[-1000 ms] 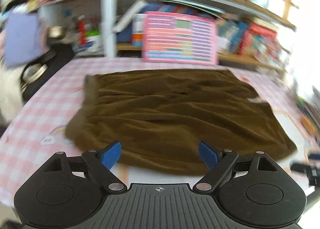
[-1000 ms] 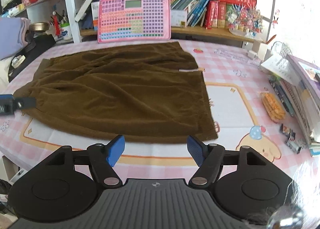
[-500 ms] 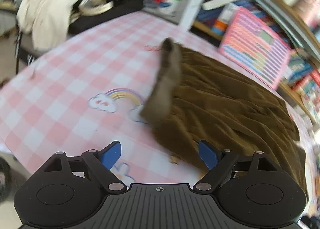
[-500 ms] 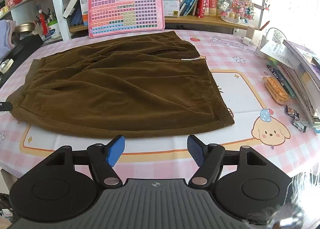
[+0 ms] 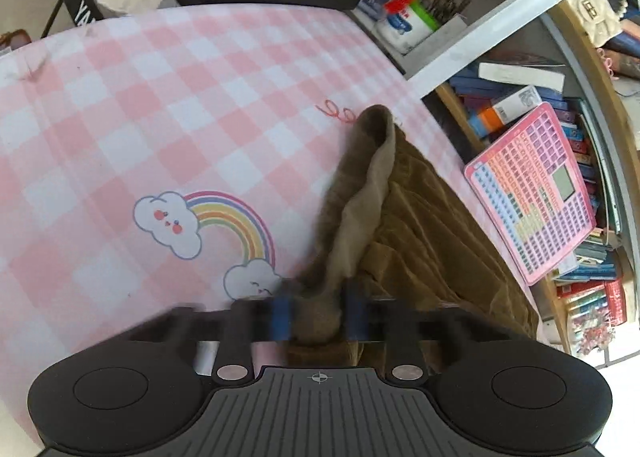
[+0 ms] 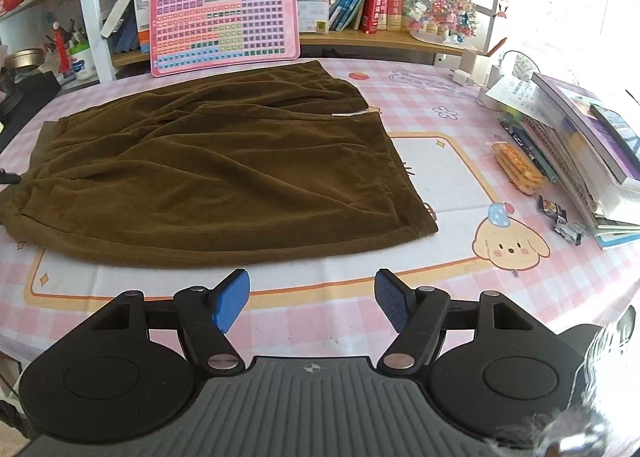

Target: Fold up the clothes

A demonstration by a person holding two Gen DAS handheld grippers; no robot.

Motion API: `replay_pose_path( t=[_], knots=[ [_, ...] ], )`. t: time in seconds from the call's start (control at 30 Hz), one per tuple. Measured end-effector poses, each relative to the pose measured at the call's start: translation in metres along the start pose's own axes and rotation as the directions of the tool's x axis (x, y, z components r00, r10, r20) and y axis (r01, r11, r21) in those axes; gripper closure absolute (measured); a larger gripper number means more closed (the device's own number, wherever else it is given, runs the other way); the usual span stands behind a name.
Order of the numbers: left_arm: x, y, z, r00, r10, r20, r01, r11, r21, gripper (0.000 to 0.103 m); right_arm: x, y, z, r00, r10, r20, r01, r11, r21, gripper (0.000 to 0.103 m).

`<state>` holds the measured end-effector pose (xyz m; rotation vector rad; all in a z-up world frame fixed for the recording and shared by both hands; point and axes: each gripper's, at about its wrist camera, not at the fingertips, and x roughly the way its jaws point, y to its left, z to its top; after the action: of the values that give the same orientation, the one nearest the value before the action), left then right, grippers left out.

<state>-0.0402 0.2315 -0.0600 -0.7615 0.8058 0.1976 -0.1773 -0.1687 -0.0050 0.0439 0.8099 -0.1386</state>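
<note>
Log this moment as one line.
left tool: closing on brown garment waistband corner | right tool: open, empty, near hem | garment flat

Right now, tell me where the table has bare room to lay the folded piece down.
Bare cloth lies between the brown garment and the books at the right edge, on the white panel. Another free strip runs along the near edge before the right gripper. Past the waistband, the rainbow print sits on open checks. The right edge is crowded.

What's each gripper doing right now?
Left gripper: shut on the brown garment's edge.
Right gripper: open, holding nothing.
</note>
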Motion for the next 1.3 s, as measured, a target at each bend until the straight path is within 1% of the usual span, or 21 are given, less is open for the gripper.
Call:
replay_pose_path(
  t=[0.03, 0.07, 0.2, 0.27, 0.3, 0.37, 0.43, 0.53, 0.6, 0.67, 0.7, 0.73, 0.77, 0.83, 0.9, 0.97, 1.0, 1.07, 1.13, 1.3],
  knots=[
    [0.000, -0.001, 0.000, 1.000, 0.011, 0.004, -0.011, 1.000, 0.018, 0.090, 0.000, 0.001, 0.000, 1.000, -0.001, 0.000, 0.001, 1.000, -0.002, 0.036],
    [-0.001, -0.002, -0.001, 1.000, 0.021, 0.008, -0.021, 0.999, 0.035, 0.090, -0.001, 0.002, 0.000, 1.000, -0.001, 0.000, 0.001, 1.000, -0.006, 0.036],
    [-0.002, -0.007, -0.002, 0.998, 0.062, 0.025, -0.064, 0.992, 0.106, 0.090, 0.000, 0.004, 0.000, 1.000, -0.001, -0.003, 0.001, 1.000, -0.012, 0.036],
    [-0.002, -0.009, -0.003, 0.996, 0.082, 0.035, -0.086, 0.986, 0.140, 0.085, 0.001, 0.005, 0.001, 1.000, 0.002, -0.007, -0.002, 1.000, -0.013, 0.036],
    [-0.003, -0.011, -0.003, 0.995, 0.092, 0.040, -0.097, 0.983, 0.157, 0.085, 0.002, 0.006, 0.001, 1.000, 0.005, -0.008, -0.005, 1.000, -0.015, 0.036],
    [-0.006, -0.013, -0.002, 0.994, 0.099, 0.041, -0.105, 0.975, 0.195, 0.078, 0.003, 0.008, 0.003, 1.000, 0.011, -0.009, -0.011, 1.000, -0.019, 0.036],
    [-0.015, -0.018, -0.006, 0.992, 0.117, 0.056, -0.127, 0.956, 0.263, 0.077, 0.004, 0.010, 0.004, 1.000, 0.015, -0.007, -0.016, 1.000, -0.023, 0.036],
    [-0.030, -0.026, -0.019, 0.989, 0.118, 0.094, -0.145, 0.912, 0.383, 0.075, 0.005, 0.011, 0.006, 1.000, 0.018, -0.005, -0.018, 1.000, -0.019, 0.036],
    [-0.041, -0.035, -0.030, 0.989, 0.094, 0.113, -0.138, 0.862, 0.488, 0.070, 0.006, 0.011, 0.007, 1.000, 0.018, -0.005, -0.018, 1.000, -0.011, 0.036],
    [-0.050, -0.044, -0.043, 0.991, 0.056, 0.120, -0.115, 0.814, 0.570, 0.063, 0.008, 0.014, 0.008, 1.000, 0.021, -0.005, -0.021, 1.000, -0.009, 0.036],
    [-0.054, -0.049, -0.049, 0.993, 0.028, 0.111, -0.090, 0.788, 0.610, 0.059, 0.009, 0.016, 0.009, 1.000, 0.022, -0.005, -0.023, 1.000, -0.009, 0.036],
    [-0.057, -0.055, -0.055, 0.995, 0.004, 0.101, -0.068, 0.766, 0.639, 0.052, 0.009, 0.018, 0.010, 1.000, 0.026, -0.003, -0.026, 1.000, -0.013, 0.036],
    [-0.060, -0.060, -0.062, 0.996, -0.024, 0.090, -0.042, 0.741, 0.671, 0.047, 0.009, 0.021, 0.010, 1.000, 0.030, -0.001, -0.030, 0.999, -0.019, 0.036],
    [-0.064, -0.068, -0.072, 0.996, -0.056, 0.073, -0.012, 0.708, 0.706, 0.043, 0.010, 0.026, 0.012, 0.999, 0.038, 0.002, -0.038, 0.999, -0.033, 0.036],
    [-0.067, -0.075, -0.081, 0.995, -0.083, 0.051, 0.019, 0.678, 0.734, 0.036, 0.009, 0.031, 0.013, 0.999, 0.041, 0.007, -0.041, 0.998, -0.042, 0.036],
    [-0.070, -0.082, -0.090, 0.993, -0.111, 0.036, 0.044, 0.640, 0.768, 0.026, 0.009, 0.034, 0.014, 0.999, 0.040, 0.010, -0.040, 0.998, -0.045, 0.036],
    [-0.072, -0.084, -0.094, 0.992, -0.123, 0.036, 0.048, 0.615, 0.787, 0.024, 0.009, 0.034, 0.014, 0.999, 0.038, 0.013, -0.038, 0.998, -0.044, 0.036],
    [-0.072, -0.087, -0.099, 0.990, -0.131, 0.043, 0.042, 0.583, 0.811, 0.022, 0.008, 0.035, 0.015, 0.999, 0.035, 0.018, -0.034, 0.998, -0.044, 0.036],
    [-0.073, -0.088, -0.101, 0.990, -0.135, 0.040, 0.046, 0.576, 0.816, 0.022, 0.007, 0.036, 0.016, 0.999, 0.033, 0.021, -0.032, 0.998, -0.047, 0.036],
    [-0.070, -0.088, -0.100, 0.990, -0.136, 0.031, 0.054, 0.580, 0.813, 0.020, 0.005, 0.035, 0.015, 0.999, 0.028, 0.023, -0.026, 0.998, -0.054, 0.035]
  ],
)
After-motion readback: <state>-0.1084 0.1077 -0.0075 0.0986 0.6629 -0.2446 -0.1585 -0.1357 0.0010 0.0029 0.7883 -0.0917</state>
